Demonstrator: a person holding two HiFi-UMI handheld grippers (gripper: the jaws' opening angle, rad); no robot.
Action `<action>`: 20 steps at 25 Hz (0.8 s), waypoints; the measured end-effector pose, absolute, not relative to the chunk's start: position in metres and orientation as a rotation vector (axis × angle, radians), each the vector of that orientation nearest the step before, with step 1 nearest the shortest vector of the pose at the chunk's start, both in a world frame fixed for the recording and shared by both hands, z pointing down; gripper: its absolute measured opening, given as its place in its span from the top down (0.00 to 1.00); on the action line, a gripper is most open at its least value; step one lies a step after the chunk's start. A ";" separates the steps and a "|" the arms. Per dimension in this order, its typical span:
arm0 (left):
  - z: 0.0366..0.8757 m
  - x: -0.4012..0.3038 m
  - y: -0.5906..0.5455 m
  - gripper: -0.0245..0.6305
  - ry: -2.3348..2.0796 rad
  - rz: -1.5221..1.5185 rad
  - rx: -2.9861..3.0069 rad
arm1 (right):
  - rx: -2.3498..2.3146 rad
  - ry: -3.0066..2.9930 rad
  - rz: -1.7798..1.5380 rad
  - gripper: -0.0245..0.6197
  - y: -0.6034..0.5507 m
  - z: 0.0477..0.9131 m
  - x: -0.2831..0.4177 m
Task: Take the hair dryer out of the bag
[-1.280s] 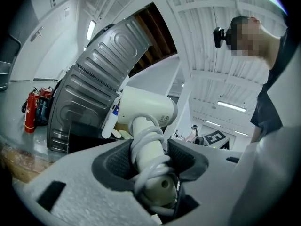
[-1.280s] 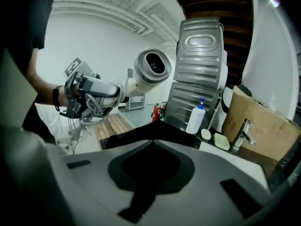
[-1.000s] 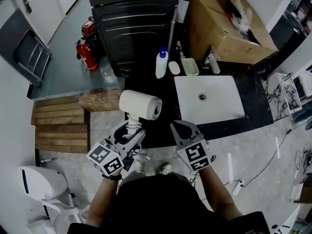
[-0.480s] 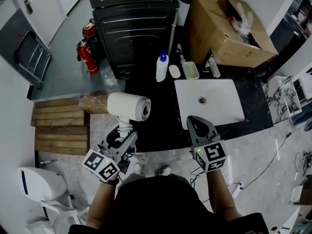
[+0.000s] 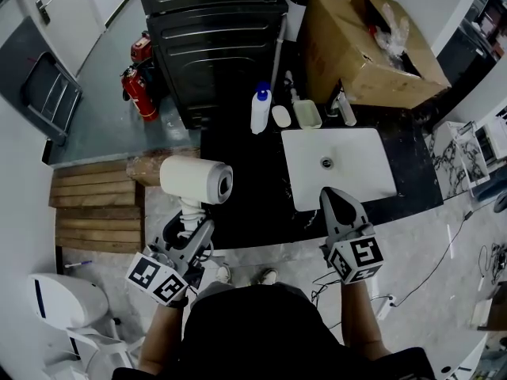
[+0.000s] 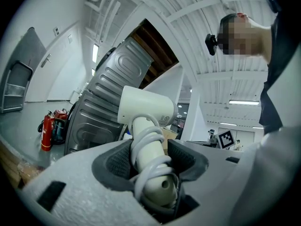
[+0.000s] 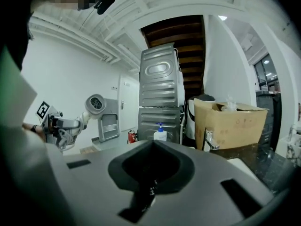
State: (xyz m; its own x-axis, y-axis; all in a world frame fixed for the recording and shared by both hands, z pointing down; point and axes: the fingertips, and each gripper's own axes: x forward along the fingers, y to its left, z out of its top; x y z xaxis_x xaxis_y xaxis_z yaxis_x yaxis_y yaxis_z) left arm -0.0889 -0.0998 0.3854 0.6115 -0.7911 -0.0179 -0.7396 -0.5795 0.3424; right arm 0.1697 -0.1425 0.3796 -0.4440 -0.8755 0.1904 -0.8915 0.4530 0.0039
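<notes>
The white hair dryer is out in the air, left of the black counter, with its cord wound round the handle. My left gripper is shut on that handle, and the dryer head stands up above the pads. In the left gripper view my left gripper has both dark pads pressing on the wrapped handle. My right gripper hovers at the front edge of the sink, shut, with nothing held. From my right gripper the dryer shows far left. No bag is in view.
A white sink is set in the counter. Behind it stand a bottle, a small dish and an open cardboard box. Dark metal machines, red fire extinguishers, a wooden pallet and a toilet lie left.
My left gripper carried the hair dryer to the left, away from the counter. My right gripper, still shut, swung right to the sink's front edge.
</notes>
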 end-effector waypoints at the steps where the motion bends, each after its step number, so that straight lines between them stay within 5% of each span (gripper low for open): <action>1: 0.385 -0.089 -0.100 0.60 -1.244 -0.243 2.536 | 1.570 -2.537 0.152 0.94 -0.142 0.377 0.172; 20: 0.377 -0.095 -0.091 0.60 -1.279 -0.252 2.520 | 1.680 -2.550 0.152 0.94 -0.143 0.346 0.196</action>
